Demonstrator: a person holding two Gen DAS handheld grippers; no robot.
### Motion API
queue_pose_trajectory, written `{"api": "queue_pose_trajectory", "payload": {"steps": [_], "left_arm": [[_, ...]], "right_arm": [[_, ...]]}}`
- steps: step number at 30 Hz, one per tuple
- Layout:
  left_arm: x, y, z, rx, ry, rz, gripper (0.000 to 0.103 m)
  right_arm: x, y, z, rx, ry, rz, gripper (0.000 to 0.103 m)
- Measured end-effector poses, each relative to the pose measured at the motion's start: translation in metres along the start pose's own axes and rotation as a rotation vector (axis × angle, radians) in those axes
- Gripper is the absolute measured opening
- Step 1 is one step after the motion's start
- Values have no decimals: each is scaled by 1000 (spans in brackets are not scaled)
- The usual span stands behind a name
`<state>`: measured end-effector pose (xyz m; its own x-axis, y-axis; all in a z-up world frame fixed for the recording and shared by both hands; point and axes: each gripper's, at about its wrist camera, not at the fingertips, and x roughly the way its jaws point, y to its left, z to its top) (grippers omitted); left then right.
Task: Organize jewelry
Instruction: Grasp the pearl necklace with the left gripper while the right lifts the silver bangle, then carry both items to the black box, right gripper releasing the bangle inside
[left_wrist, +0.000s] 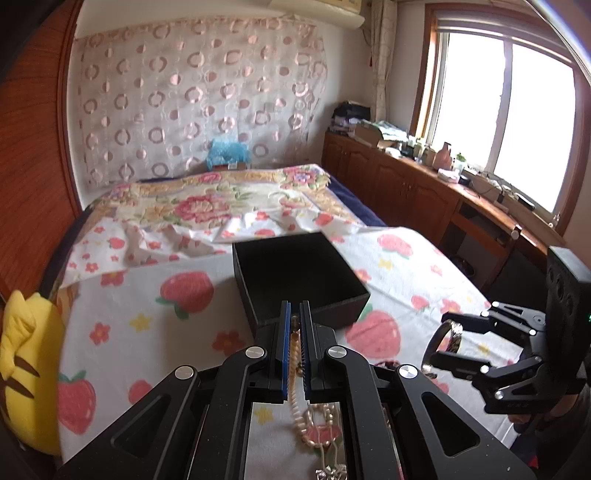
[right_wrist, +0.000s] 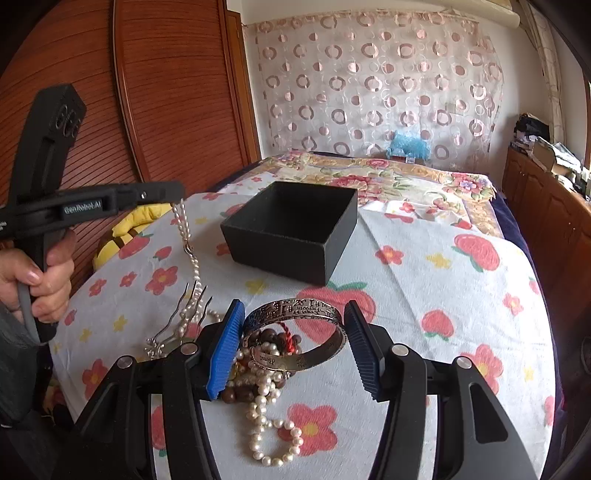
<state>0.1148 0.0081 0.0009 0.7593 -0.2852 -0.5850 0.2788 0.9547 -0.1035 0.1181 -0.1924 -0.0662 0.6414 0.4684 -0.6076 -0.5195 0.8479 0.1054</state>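
Your left gripper (left_wrist: 295, 314) has its jaws pinched on a pearl necklace (right_wrist: 190, 243), which hangs slack to the bed (right_wrist: 424, 280) near its left edge, its tail among the hair pins (right_wrist: 184, 317). The strand could snag a pin and drag it along toward the black box (right_wrist: 291, 229) at mid-bed. Your right gripper (right_wrist: 295, 343) brackets the silver bangle (right_wrist: 299, 332); the left pad seems to touch it, but I cannot tell whether it is gripped. Closing could slip off the rim or catch the bead pile (right_wrist: 258, 373) beneath.

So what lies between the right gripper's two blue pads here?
The engraved silver bangle sits between the right gripper pads, above a heap of pearl and brown beads. The right wrist view shows it best.
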Motion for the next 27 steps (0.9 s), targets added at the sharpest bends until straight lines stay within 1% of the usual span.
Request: {"api": "queue_pose_trajectory", "payload": {"steps": [4, 12, 18, 27], "left_arm": [[-9, -3, 17, 6, -32, 6, 4], [-31, -14, 57, 43, -119, -8, 4], [-34, -20, 85, 62, -151, -12, 4], [-33, -17, 127, 75, -189, -15, 4]], "right_arm": [[0, 0, 12, -5, -10, 3, 58], [3, 0, 36, -22, -40, 21, 58], [8, -3, 56, -28, -46, 35, 58], [17, -7, 86, -50, -54, 56, 58]]}}
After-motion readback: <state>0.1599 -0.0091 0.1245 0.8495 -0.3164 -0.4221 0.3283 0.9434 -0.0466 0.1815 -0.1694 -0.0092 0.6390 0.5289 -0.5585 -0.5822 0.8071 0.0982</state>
